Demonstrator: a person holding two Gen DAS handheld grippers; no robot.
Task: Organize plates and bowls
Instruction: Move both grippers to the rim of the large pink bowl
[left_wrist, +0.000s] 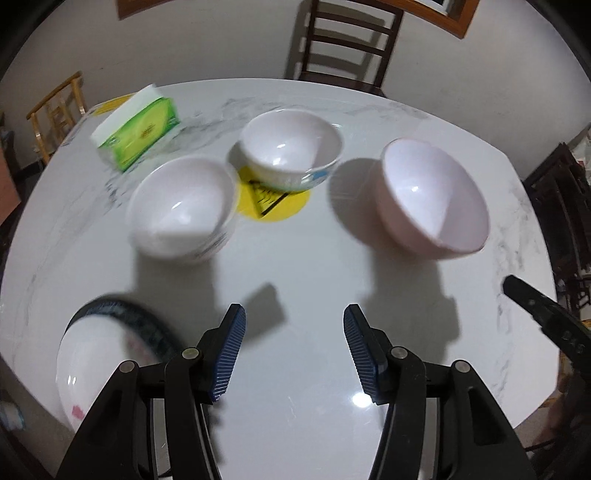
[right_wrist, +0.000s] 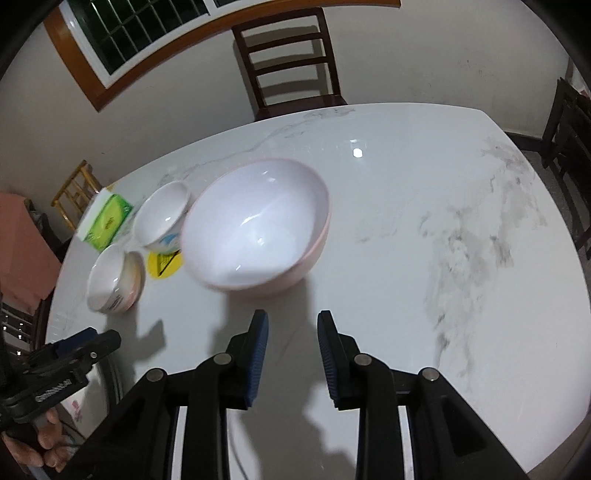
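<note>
Three bowls stand on the white marble table (left_wrist: 303, 266). A large pink bowl (left_wrist: 432, 199) is at the right, and a plain white bowl (left_wrist: 181, 210) at the left. A blue-patterned white bowl (left_wrist: 291, 147) sits behind them on a yellow disc (left_wrist: 273, 206). A dark-rimmed plate (left_wrist: 96, 354) lies at the near left, beside my left gripper (left_wrist: 294, 321). That gripper is open, hovering over bare table. My right gripper (right_wrist: 292, 321) stands open with a narrower gap and nothing in it, just in front of the pink bowl (right_wrist: 255, 221). The two white bowls (right_wrist: 162, 218) (right_wrist: 114, 280) are further left.
A green tissue box (left_wrist: 140, 129) lies at the table's far left. A dark wooden chair (left_wrist: 343, 40) stands behind the table, and another chair (right_wrist: 569, 155) is at the right. A hand (right_wrist: 44, 443) holds the left gripper (right_wrist: 85, 343). Grey veins mark the table's right side (right_wrist: 461, 240).
</note>
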